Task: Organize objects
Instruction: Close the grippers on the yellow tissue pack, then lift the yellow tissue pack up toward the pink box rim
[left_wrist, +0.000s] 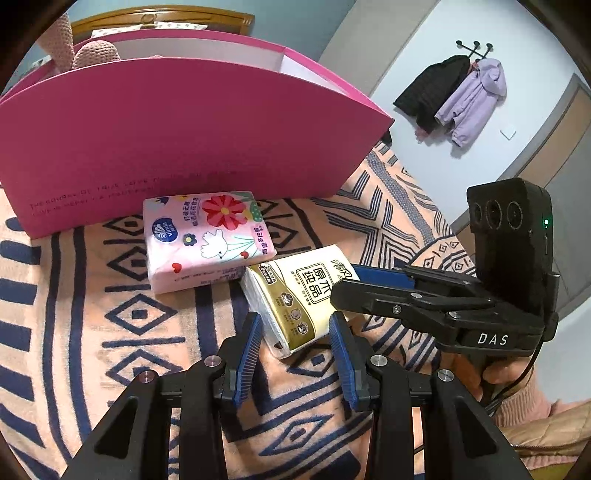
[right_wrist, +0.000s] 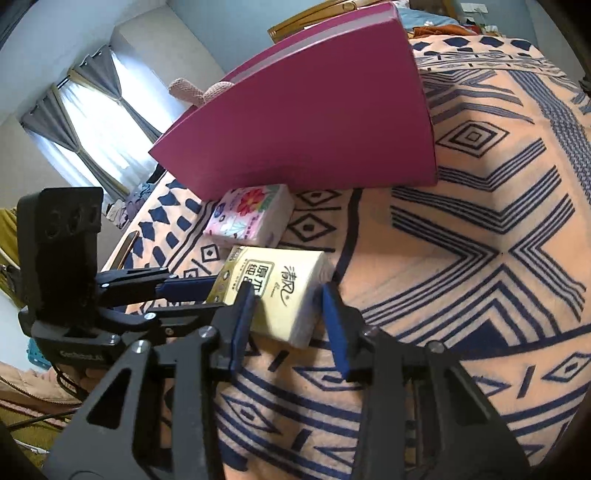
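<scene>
A yellow tissue pack (left_wrist: 310, 291) (right_wrist: 273, 273) lies flat on the patterned blanket, touching a pink floral tissue pack (left_wrist: 207, 236) (right_wrist: 251, 214) behind it. My right gripper (right_wrist: 287, 290) (left_wrist: 343, 284) straddles the yellow pack's end, and both blue pads sit against its sides, shut on it. My left gripper (left_wrist: 294, 316) (right_wrist: 218, 295) has its jaws narrowly apart, with the pack's near corner between the fingertips. A strip of blanket shows beside one pad. A tall magenta box (left_wrist: 166, 140) (right_wrist: 314, 122) stands open-topped just behind the floral pack.
The peach and navy blanket (left_wrist: 110, 332) (right_wrist: 480, 258) covers the bed. A pink knitted toy (left_wrist: 96, 53) (right_wrist: 192, 90) pokes out of the box. Coats (left_wrist: 461, 92) hang on the far wall. A hand (left_wrist: 506, 373) holds the right gripper's handle.
</scene>
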